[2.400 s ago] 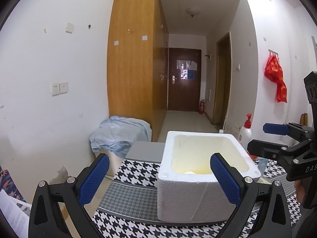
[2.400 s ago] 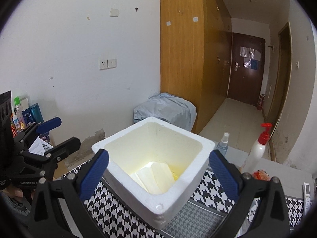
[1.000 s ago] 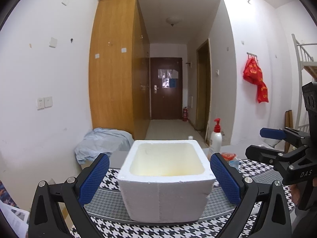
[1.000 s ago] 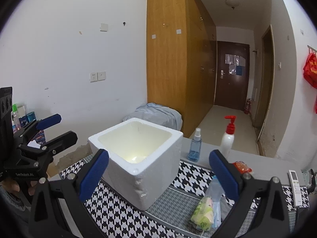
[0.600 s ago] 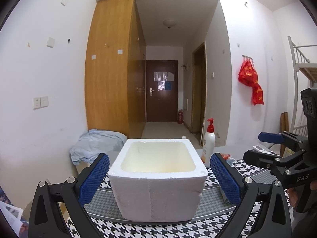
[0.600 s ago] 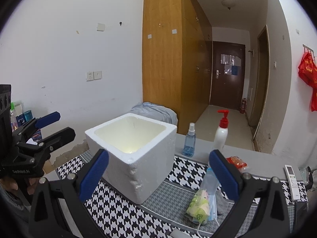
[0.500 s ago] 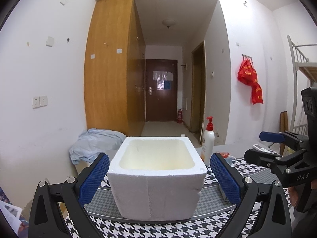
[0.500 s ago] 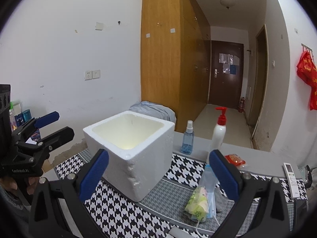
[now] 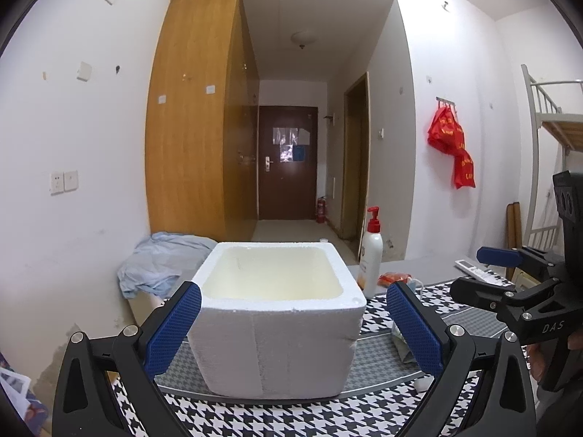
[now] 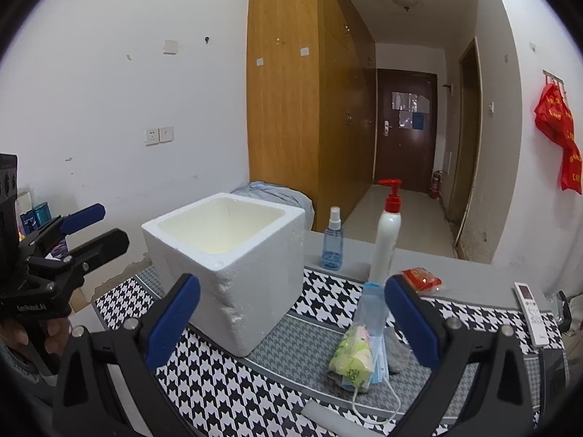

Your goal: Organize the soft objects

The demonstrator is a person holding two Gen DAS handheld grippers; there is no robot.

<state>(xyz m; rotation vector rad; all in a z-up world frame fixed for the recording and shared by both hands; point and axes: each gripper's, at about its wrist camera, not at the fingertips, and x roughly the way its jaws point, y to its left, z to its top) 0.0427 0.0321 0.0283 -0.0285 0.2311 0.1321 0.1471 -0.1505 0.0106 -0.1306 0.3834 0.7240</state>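
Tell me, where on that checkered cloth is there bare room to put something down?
Bare cloth lies in front of the foam box, and between the box and the spray bottle. It is crowded right of the box, around the tissue pack, face masks and lotion bottle.

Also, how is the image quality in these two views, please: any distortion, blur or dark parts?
Left wrist view: sharp, but fisheye bends the wooden wardrobe, and the corners are black. Right wrist view: same curving and black corners; the white foam box is evenly lit, with its inside glowing pale yellow; no motion blur.
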